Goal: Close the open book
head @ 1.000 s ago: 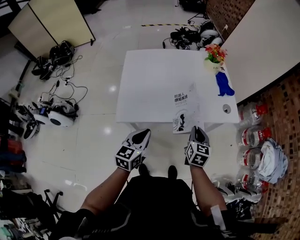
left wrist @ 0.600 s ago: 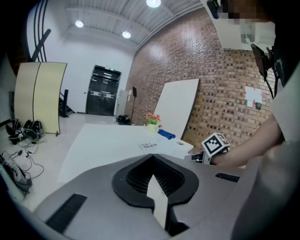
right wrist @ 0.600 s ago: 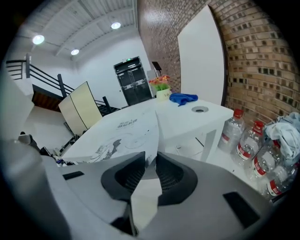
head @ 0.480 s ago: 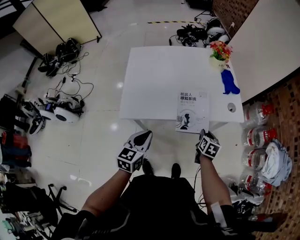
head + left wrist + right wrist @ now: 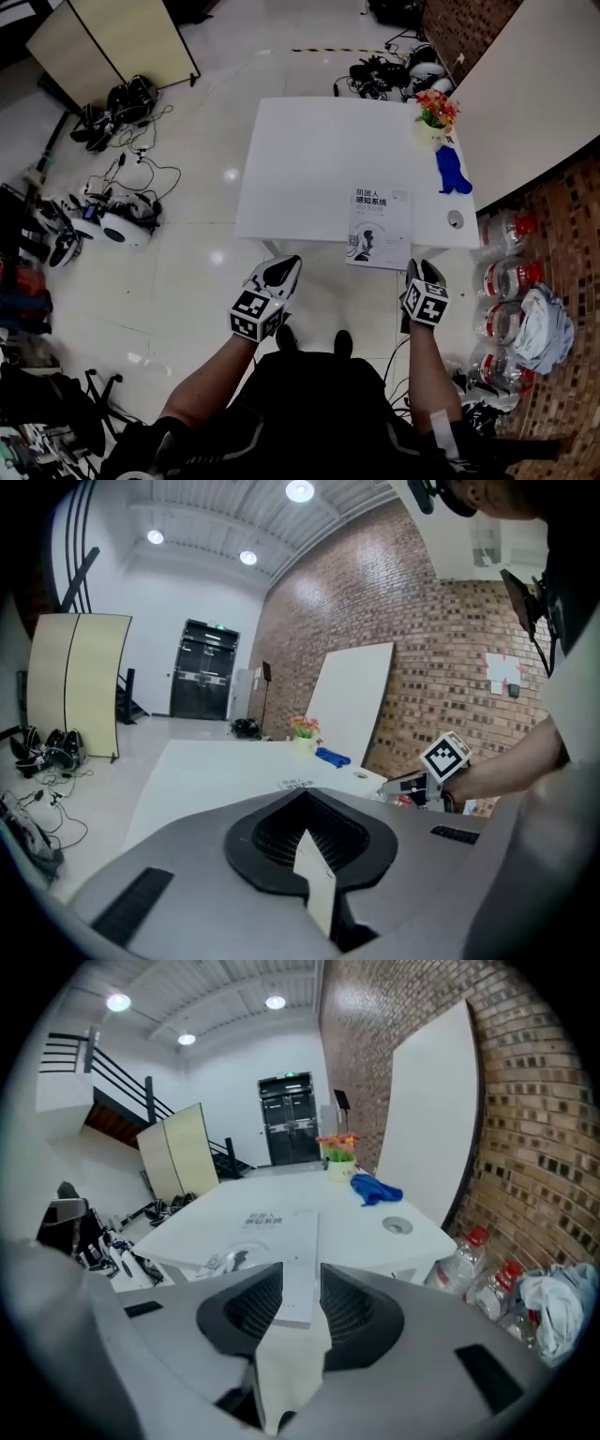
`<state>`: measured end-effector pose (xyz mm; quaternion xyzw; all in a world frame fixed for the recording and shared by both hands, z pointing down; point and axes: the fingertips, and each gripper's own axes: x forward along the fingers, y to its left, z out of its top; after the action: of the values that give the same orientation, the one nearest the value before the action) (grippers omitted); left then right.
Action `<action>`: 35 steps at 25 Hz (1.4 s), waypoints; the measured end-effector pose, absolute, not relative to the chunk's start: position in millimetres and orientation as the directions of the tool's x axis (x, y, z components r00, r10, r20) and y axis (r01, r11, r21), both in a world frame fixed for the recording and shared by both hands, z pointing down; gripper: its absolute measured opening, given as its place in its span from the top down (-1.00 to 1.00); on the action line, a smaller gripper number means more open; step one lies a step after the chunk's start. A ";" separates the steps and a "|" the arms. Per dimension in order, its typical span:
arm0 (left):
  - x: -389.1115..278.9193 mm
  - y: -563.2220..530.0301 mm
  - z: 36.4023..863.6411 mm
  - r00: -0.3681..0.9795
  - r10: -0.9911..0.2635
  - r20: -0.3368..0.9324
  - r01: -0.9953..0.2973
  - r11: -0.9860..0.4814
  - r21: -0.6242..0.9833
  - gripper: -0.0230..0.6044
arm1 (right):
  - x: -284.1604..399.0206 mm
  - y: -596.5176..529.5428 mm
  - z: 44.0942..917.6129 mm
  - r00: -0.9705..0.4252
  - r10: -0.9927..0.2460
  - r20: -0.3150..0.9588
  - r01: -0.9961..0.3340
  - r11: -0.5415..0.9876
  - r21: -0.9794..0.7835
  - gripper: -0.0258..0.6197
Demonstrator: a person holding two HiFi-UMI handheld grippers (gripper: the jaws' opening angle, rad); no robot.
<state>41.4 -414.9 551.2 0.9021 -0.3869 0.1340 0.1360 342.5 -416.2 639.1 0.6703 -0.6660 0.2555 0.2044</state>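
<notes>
The book [image 5: 379,228] lies closed and flat, cover up, at the near edge of the white table [image 5: 300,159], toward its right corner. The right gripper [image 5: 424,269] hangs off the table, just nearer than and right of the book, not touching it. Its jaws have just been opening and stand moderately apart, with nothing pressed between them. The left gripper [image 5: 281,270] hangs near the table's near edge, well left of the book, jaws together. A second ago the cover stood tilted with the right gripper at its near edge.
</notes>
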 end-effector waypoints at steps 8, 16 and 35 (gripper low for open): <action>48.2 -422.9 494.4 0.725 -0.649 0.230 -0.686 -0.711 0.157 0.92 | 299.5 -419.5 506.3 -0.186 -0.905 0.384 -0.982 0.179 -0.052 0.64; 49.6 -428.8 443.4 0.728 -0.672 0.132 -0.685 -0.713 0.151 0.92 | 278.0 -418.6 429.1 -0.252 -0.941 0.226 -0.967 0.239 -0.082 0.92; 80.4 -366.9 394.3 0.614 -0.774 0.158 -0.789 -0.597 0.143 0.92 | 273.5 -393.3 403.0 -0.429 -0.880 0.203 -0.903 0.421 -0.082 0.92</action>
<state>80.4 -366.9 394.3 0.8926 -0.4378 0.0397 0.0998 273.5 -393.3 403.0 0.5306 -0.8405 0.0895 0.0642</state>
